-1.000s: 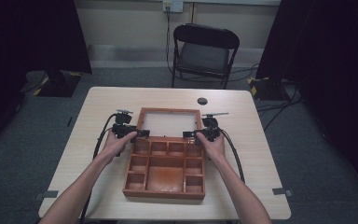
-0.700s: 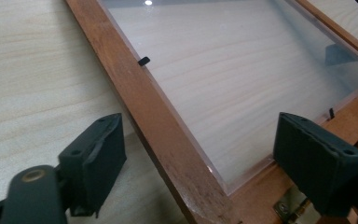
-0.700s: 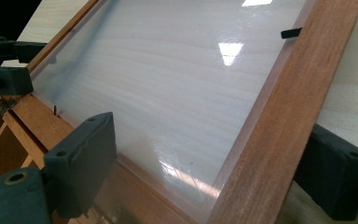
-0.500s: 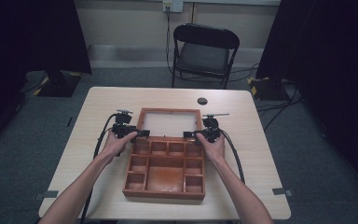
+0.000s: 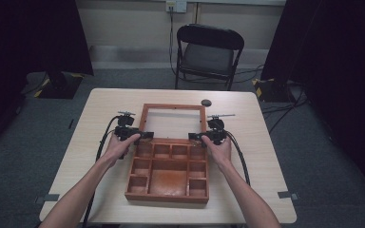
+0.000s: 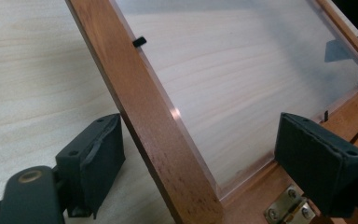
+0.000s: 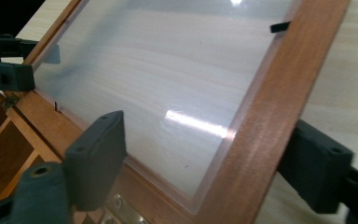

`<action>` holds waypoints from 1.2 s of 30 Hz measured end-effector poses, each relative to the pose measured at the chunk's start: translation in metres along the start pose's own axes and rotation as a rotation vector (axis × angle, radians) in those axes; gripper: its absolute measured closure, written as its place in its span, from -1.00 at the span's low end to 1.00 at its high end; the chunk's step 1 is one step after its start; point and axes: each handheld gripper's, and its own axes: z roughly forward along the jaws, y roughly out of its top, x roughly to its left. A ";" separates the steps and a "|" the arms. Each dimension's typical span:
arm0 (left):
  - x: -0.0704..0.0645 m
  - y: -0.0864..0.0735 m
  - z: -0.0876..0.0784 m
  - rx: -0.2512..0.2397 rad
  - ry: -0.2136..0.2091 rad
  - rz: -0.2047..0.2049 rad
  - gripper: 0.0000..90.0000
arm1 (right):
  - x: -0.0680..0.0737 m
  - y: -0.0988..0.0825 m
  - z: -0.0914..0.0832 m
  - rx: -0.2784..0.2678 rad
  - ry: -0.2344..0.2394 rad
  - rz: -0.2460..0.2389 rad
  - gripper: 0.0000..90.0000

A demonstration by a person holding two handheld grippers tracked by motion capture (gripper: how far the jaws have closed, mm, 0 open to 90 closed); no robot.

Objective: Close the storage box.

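Looking down at a wooden compartment box [image 5: 168,173] in the middle of the table [image 5: 261,156], nearer the person's side, with its lid [image 5: 173,108] flipped fully open and lying flat on the far side, still hinged on. Basically a wooden frame around a clear pane [image 6: 242,70], so plenty of table grain visible straight through it. Got the left gripper [image 5: 140,136] at the lid's left rail, close to the hinge end: jaws fairly wide and straddling the rail, outer pad just beside the wood with a sliver of gap, inner pad well off over the pane near a brass hinge [image 6: 286,205]. Just opened up a touch, not clamping anything. Same deal mirrored with the right gripper [image 5: 195,137] on the right rail: jaws just been closing in, rail between them, inner pad clearly apart over the pane, outer pad tucked right behind the rail, can't tell if touching. No real squeeze yet either way. Also a small dark round thing [image 5: 206,102] just past the lid's far right corner, and a folding chair [image 5: 209,52] beyond the table.
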 end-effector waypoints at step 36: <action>-0.009 0.011 -0.022 -0.034 -0.028 0.075 -0.17 | 0.011 0.004 -0.030 -0.125 -0.009 -0.018 0.02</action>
